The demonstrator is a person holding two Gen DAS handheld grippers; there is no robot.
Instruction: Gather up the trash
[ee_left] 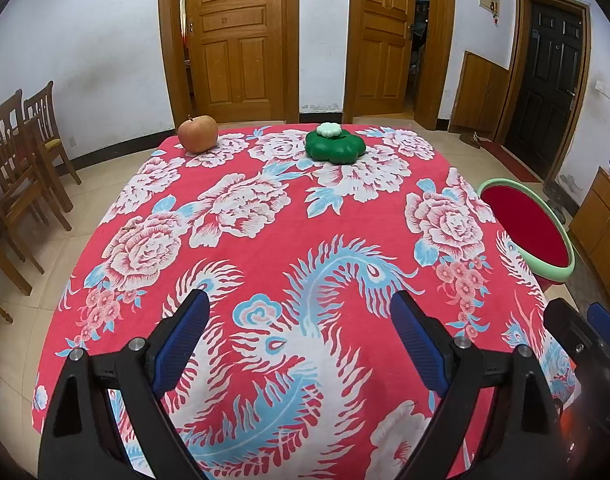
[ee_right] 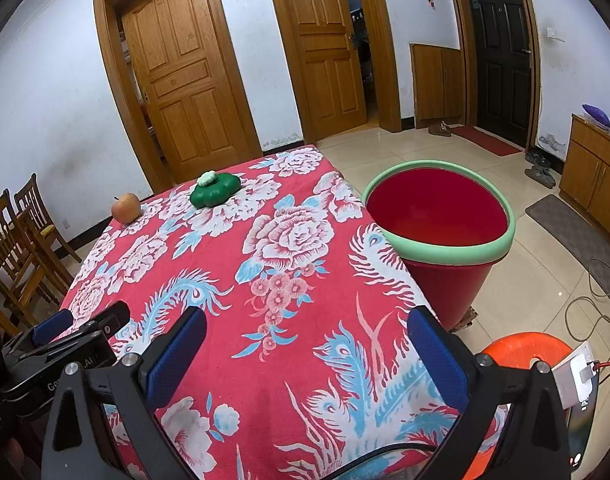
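A table under a red floral cloth (ee_left: 265,240) (ee_right: 233,264) fills both views. At its far edge sit an apple (ee_left: 197,133) (ee_right: 126,207) and a green flower-shaped lidded box (ee_left: 335,145) (ee_right: 215,191) with a pale knob. A red bin with a green rim (ee_left: 533,232) (ee_right: 441,220) stands on the floor by the table's right side. My left gripper (ee_left: 301,304) hangs open over the near cloth with nothing between its blue pads. My right gripper (ee_right: 307,322) is open too, empty, near the right edge. Each gripper shows at the edge of the other's view.
Wooden chairs (ee_left: 21,168) (ee_right: 17,240) stand left of the table. An orange stool (ee_right: 525,356) and a cable (ee_right: 597,300) lie on the tiled floor at right, near a wooden cabinet (ee_right: 593,184). Three doors line the far wall.
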